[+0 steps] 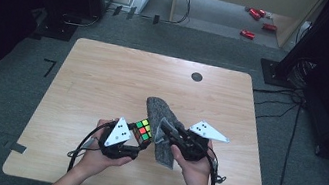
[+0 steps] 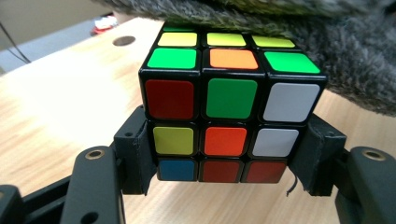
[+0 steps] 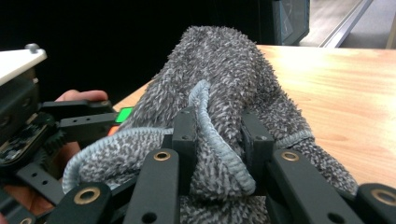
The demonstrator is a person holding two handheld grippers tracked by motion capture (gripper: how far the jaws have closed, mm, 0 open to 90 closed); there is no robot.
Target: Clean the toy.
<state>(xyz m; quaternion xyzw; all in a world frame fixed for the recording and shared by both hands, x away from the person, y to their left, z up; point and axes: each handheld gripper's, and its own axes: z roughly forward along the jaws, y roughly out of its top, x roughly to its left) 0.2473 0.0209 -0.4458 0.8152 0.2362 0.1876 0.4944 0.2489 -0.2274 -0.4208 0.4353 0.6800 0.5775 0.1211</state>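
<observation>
left tool (image 2: pixel 224 186) clamped on cube (image 2: pixel 229 109), held off counter (image 1: pixel 103 82) so faces stay reachable | right tool (image 3: pixel 217 140) pinching cloth (image 3: pixel 224 88) by bunched hem | cloth draped against cube's far side, likely for wiping

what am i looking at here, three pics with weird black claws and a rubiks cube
A person sits at a wooden table holding a hand-held two-jaw gripper in each hand. The high view looks down from above. The other two come from cameras riding on the grippers, looking along their black jaws. The left gripper is shut on a cube. The right gripper is shut on a grey fluffy cloth, which hangs against the cube's far side. The grey three-cornered plates on top are parts of the grippers.
</observation>
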